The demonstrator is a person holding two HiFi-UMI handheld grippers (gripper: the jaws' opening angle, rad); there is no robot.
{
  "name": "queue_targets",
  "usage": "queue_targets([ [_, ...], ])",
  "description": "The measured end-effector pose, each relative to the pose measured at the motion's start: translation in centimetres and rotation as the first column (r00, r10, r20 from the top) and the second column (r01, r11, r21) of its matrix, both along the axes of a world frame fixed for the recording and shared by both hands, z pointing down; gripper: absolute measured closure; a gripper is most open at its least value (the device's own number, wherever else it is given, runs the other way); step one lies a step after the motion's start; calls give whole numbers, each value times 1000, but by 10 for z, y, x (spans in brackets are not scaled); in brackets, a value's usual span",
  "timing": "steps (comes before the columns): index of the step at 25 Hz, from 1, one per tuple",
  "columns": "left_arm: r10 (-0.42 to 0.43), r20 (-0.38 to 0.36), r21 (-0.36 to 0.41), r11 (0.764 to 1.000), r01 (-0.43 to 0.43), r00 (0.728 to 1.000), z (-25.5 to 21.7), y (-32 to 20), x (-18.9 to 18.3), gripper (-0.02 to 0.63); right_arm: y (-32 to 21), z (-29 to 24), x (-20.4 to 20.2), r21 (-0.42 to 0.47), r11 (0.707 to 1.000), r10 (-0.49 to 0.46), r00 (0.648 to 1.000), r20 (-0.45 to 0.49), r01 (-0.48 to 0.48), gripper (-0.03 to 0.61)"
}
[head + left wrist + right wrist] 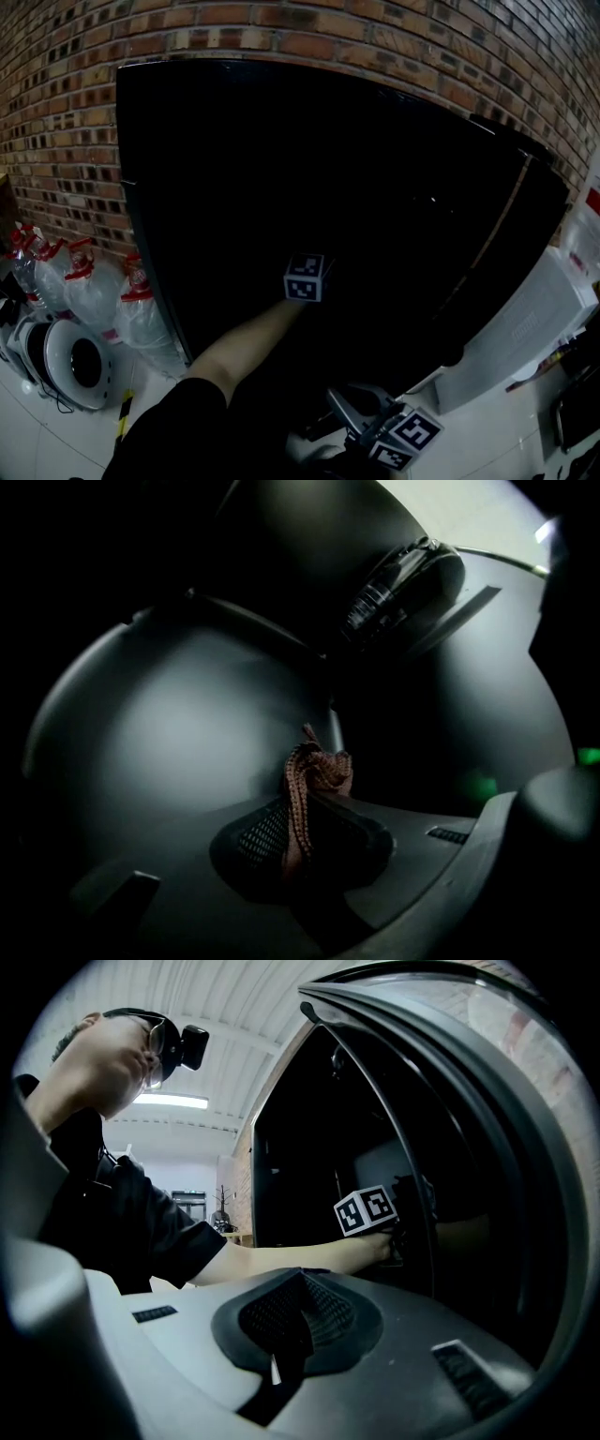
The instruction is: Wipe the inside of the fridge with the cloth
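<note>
Wiping step, judging by the pose: reaching deep into the dark fridge (309,159) with the left gripper (298,841), forearm stretched forward past the front edge. Pinching the reddish-brown cloth (314,772) between fingers (258,834) closed nearly together on it, with a small bunched tuft poking out ahead of the tips. Aiming that tuft at a pale, curved inner wall (178,724), below and to the left of a ribbed dial (398,588) mounted higher up. Cannot tell whether pressing on the wall or hanging just short of it.

Holding the right gripper (281,1340) low and outside the fridge, near the bottom edge of the head view, fingers shut tight with nothing between them. Looks idle for this step.

Next, probably: laying the tuft flat on the wall and sweeping across it, then on to whatever surfaces lie alongside. Calls for a firm pinch, since so little cloth shows beyond the tips that a drag could pull it free. Calls also for steering clear of the dial. Hard to judge, in such poor light, how much of the interior is already wiped.
</note>
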State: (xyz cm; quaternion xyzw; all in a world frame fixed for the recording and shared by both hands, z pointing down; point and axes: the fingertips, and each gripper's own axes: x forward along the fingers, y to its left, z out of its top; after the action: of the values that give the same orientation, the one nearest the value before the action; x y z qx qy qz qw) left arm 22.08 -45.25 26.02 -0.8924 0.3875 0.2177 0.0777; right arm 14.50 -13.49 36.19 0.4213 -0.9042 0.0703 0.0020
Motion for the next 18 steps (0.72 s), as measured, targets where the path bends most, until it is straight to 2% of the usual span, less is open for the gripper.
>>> queue_targets([
  [5,-122,-11,15,992,122,993,-1,-5,-33,566,-2,0,-5,-5,1000,-9,1000,-11,9,575],
  [12,-204,-1,-1,979,204,979,1,-14,-67,566,-3,2,-16,-7,999,-33,999,-18,33,575],
  [18,-311,18,-27,950,311,950,6,-21,-103,566,-1,1,-22,-3,998,-60,998,-11,60,575],
])
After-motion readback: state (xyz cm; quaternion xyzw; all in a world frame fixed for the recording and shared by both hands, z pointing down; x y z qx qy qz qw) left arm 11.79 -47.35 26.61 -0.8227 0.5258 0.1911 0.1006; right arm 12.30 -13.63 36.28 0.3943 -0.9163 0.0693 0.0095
